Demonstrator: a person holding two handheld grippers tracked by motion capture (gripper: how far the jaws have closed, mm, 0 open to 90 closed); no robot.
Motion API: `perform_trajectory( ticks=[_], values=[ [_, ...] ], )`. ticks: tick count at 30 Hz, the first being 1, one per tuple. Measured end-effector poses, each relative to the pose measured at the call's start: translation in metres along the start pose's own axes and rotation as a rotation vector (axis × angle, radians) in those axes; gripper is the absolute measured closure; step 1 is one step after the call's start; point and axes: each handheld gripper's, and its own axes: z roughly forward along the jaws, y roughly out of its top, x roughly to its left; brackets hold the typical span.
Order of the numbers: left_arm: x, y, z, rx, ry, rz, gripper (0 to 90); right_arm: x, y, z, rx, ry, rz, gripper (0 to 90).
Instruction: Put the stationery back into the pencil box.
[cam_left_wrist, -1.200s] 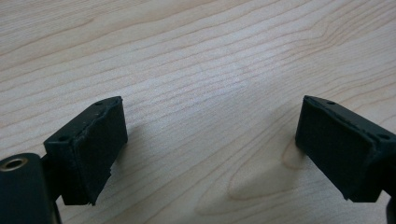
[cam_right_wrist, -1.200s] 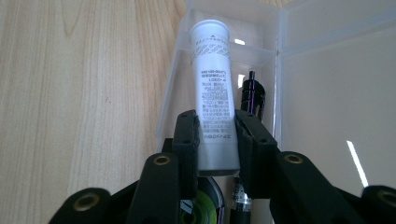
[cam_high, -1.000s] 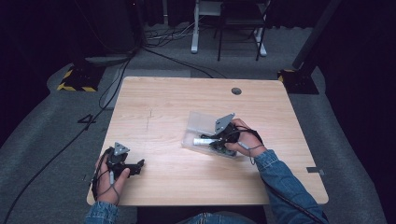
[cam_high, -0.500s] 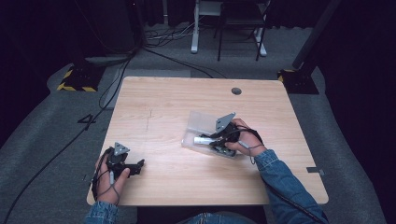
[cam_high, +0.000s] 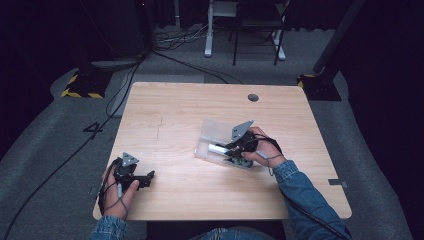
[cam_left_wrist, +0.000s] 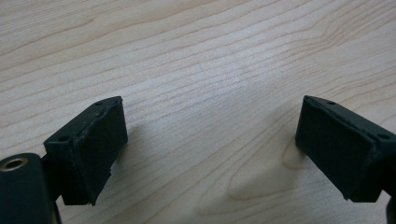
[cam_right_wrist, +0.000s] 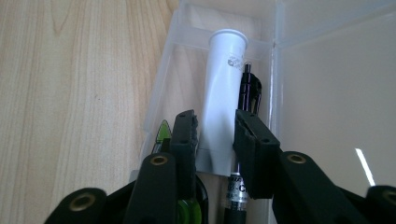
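A clear plastic box (cam_high: 212, 131) lies open on the wooden table (cam_high: 170, 115), right of centre, its lid folded back. My right gripper (cam_high: 226, 148) reaches into it, and in the right gripper view the right gripper (cam_right_wrist: 212, 116) is shut on a white tube (cam_right_wrist: 226, 70) that lies lengthwise in the box (cam_right_wrist: 163, 70). A black pen (cam_right_wrist: 250, 91) rests beside the tube, and a green item (cam_right_wrist: 163, 133) peeks out at the left jaw. The left gripper (cam_high: 149, 176) sits near the table's front left corner; the left gripper (cam_left_wrist: 210, 135) is open over bare wood.
A round cable hole (cam_high: 253, 97) sits near the table's far edge. Cables (cam_high: 125, 85) run over the grey floor to the left, and chair and desk legs (cam_high: 240, 35) stand beyond the table. A yellow-black striped base (cam_high: 80, 85) is at the far left.
The right gripper and the white tube have shifted only slightly within the box. The left gripper has stayed where it was.
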Motion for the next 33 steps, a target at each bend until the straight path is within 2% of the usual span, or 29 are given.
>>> perform_trajectory(
  ticks=[9, 16, 24, 33],
  values=[
    [0.000, 0.000, 0.000, 0.000, 0.000, 0.000, 9.3, 0.000, 0.002, -0.006, -0.021, -0.011, 0.004, 67.2],
    [0.001, 0.000, 0.000, -0.001, -0.001, 0.005, 9.1, 0.001, 0.003, -0.017, -0.057, -0.034, 0.026, 59.3],
    [0.001, 0.001, 0.001, 0.001, -0.002, 0.004, 8.9, 0.004, 0.003, -0.035, -0.133, -0.063, 0.100, 47.1],
    [0.001, 0.001, 0.001, 0.001, -0.001, 0.007, 8.8, 0.010, -0.004, -0.062, -0.193, -0.101, 0.162, 40.3]
  ],
)
